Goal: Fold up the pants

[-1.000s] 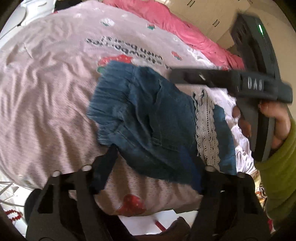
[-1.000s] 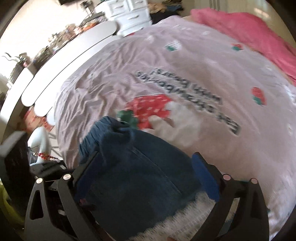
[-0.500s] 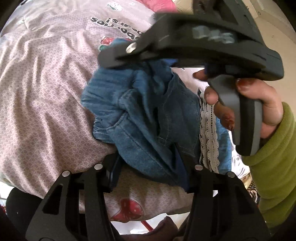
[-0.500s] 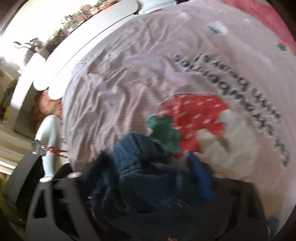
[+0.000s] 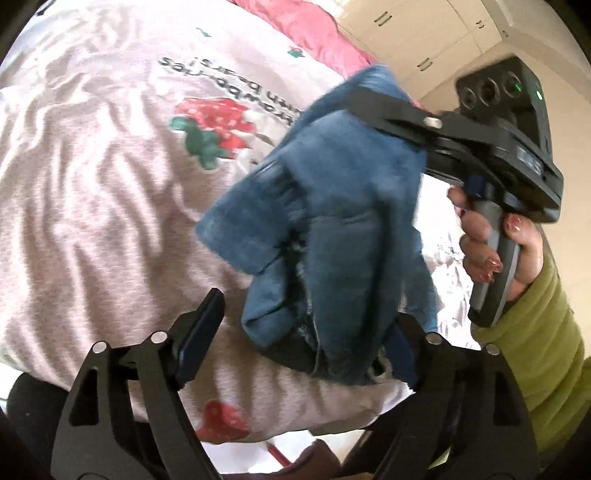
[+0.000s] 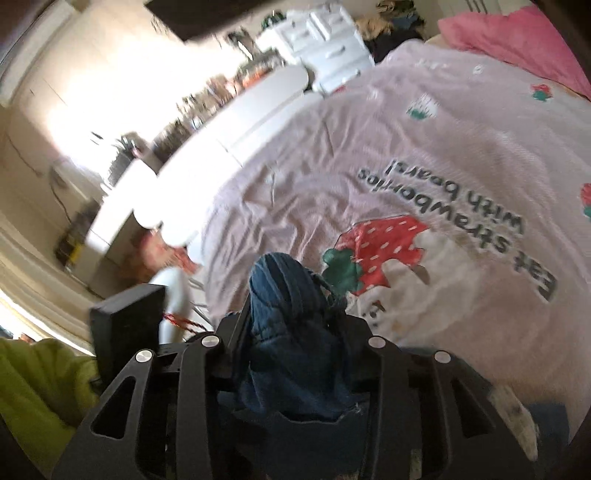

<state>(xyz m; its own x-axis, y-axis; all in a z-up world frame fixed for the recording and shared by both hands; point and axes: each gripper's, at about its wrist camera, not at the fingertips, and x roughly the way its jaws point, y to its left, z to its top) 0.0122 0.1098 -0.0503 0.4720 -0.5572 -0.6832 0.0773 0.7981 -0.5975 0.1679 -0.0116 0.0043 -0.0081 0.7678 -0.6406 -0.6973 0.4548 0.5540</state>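
- A bedroom: a pink bedspread (image 6: 424,155) printed with a strawberry (image 6: 380,254) covers the bed, white drawers (image 6: 325,33) stand beyond its far edge.
- The right gripper (image 6: 286,325) is clenched on a bunch of the denim pants (image 5: 343,229), lifting them clear of the bedspread near its front edge.
- The left gripper (image 5: 299,336) has its fingers spread wide; the pants' lower folds hang between them.
- A green sleeve (image 5: 532,347) covers the right arm.
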